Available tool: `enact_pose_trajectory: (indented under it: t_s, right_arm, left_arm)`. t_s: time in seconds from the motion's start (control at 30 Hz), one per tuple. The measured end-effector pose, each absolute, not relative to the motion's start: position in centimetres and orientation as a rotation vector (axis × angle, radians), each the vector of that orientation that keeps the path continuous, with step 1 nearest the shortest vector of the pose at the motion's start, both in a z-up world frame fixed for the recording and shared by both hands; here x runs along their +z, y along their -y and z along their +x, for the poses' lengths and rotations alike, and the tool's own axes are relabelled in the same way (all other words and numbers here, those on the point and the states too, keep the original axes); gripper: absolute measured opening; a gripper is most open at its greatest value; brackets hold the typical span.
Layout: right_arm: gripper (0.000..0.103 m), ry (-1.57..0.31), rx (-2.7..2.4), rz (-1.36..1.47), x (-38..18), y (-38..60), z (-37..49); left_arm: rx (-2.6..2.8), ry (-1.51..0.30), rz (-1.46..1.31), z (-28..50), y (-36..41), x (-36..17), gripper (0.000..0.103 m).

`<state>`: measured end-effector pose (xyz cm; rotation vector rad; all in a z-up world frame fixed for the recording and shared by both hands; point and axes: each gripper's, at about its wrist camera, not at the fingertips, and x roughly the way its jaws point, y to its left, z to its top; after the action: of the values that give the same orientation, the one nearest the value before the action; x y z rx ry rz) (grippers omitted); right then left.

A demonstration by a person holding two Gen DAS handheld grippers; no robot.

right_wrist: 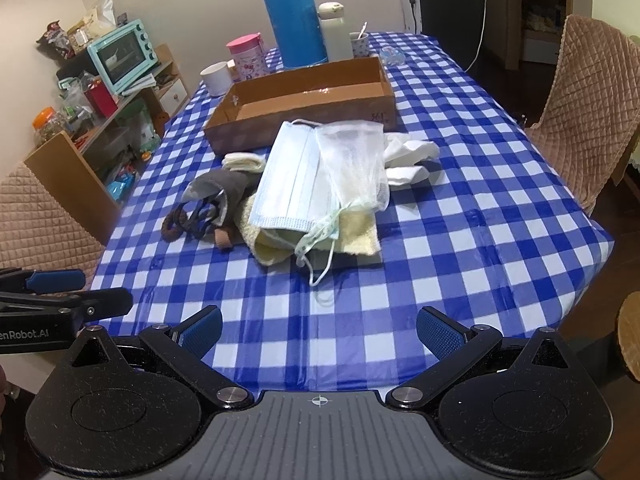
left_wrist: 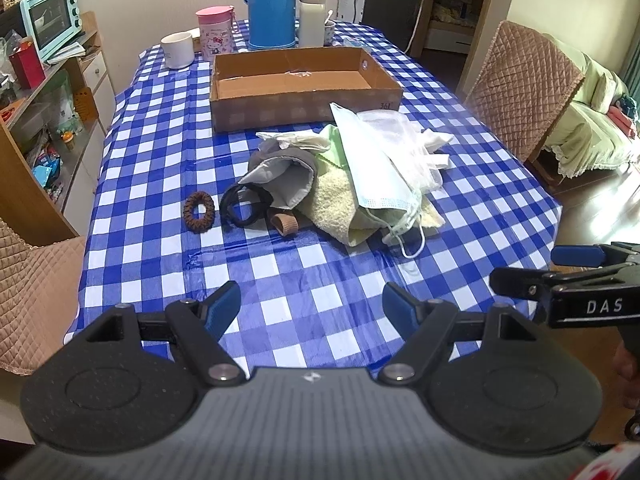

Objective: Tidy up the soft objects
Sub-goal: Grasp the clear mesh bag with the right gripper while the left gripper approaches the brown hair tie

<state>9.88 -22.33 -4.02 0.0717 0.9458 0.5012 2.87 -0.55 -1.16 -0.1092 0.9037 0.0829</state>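
Note:
A pile of soft things lies mid-table: a blue face mask [left_wrist: 370, 168] [right_wrist: 290, 182], a white mesh bag [left_wrist: 404, 148] [right_wrist: 354, 160], a yellow towel [left_wrist: 340, 204] [right_wrist: 352, 232], a grey pouch [left_wrist: 284, 172] [right_wrist: 224, 192], black hair ties [left_wrist: 246, 204], a brown scrunchie [left_wrist: 199, 212] [right_wrist: 176, 226] and white cloths [right_wrist: 408, 156]. An empty cardboard box [left_wrist: 304, 108] [right_wrist: 304, 100] stands behind the pile. My left gripper [left_wrist: 312, 308] is open and empty over the near table edge. My right gripper [right_wrist: 320, 332] is open and empty, beside it.
A blue thermos [left_wrist: 272, 4] [right_wrist: 294, 16], a white bottle [left_wrist: 312, 16], a pink tumbler [left_wrist: 214, 32] and a white mug [left_wrist: 178, 50] stand at the far end of the checked tablecloth [left_wrist: 280, 272]. Quilted chairs [right_wrist: 588, 112] flank the table. A shelf with an oven [left_wrist: 52, 20] is left.

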Motion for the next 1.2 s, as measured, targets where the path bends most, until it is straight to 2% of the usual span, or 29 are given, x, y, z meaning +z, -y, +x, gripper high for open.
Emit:
enact_pose_trajectory:
  t_s: [0.33,0.6,1.0,1.2]
  right_arm:
    - [0.102,-0.901,0.556,0.070,-4.7,22.6,14.3]
    - [0.084,-0.910,0.624,0.076,-6.3,22.3,19.1]
    - [0.073,-0.914,0.716,0.039,-8.9,21.5,25.9]
    - [0.072,-0.943,0.754,0.058,-10.5,21.5,29.0]
  left_arm:
    - [0.197,-0.903,-0.129,5.0,-0.7,-1.1,0.076]
    - [0.280,-0.906,-0.164,7.5,-1.5,-1.7,0.076]
    - [0.394,-0.931,-0.226,11.0,-0.8,-3.3,0.074]
    - [0.461,-0.925,-0.225,12.4,0.1,-3.7,0.073]
